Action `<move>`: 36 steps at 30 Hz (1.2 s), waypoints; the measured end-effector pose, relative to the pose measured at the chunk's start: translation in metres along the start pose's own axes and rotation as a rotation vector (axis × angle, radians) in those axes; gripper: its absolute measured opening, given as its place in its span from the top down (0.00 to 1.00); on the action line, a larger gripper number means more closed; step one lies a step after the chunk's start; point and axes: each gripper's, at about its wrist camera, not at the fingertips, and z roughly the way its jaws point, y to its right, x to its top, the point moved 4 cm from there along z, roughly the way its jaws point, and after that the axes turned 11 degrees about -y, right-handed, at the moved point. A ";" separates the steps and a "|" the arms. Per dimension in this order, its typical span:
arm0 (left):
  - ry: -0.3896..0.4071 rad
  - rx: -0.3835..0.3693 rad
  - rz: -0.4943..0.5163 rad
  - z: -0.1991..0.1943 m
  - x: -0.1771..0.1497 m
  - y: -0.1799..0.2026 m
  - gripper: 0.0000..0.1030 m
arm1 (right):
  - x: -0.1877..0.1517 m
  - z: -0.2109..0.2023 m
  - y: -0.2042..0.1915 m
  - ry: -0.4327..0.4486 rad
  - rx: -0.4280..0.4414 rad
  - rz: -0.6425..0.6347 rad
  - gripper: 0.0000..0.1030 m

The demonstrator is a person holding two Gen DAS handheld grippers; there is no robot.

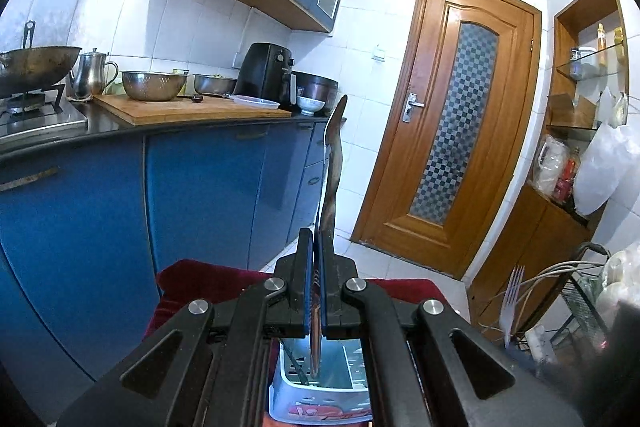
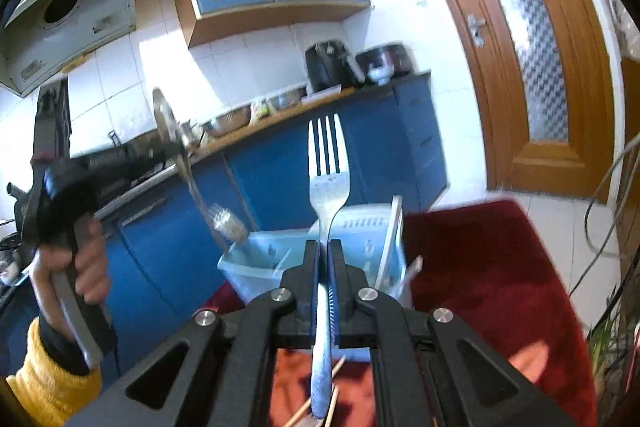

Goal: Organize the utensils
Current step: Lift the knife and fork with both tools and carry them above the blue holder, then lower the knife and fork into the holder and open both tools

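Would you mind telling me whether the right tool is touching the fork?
Touching. The right wrist view shows the right tool shut on the fork, both fingers pressed against its handle with no gap.

The fork (image 2: 328,187) has its handle end cut off by the right wrist view's lower edge, the utensil basket (image 1: 316,395) sits mostly hidden behind the left gripper (image 1: 319,247) (contents unreadable), and the far counter (image 2: 256,115) is blurred.
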 end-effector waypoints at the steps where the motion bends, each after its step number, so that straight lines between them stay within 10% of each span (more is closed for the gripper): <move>1: -0.003 0.001 0.000 0.004 -0.002 0.000 1.00 | 0.005 0.002 0.000 0.015 -0.014 -0.007 0.94; 15: -0.025 0.010 0.075 0.043 -0.030 0.007 1.00 | 0.029 0.064 0.006 0.177 -0.153 -0.046 0.94; 36: -0.183 -0.094 0.090 0.087 -0.075 0.004 0.96 | 0.004 0.081 -0.005 0.030 -0.167 -0.072 0.87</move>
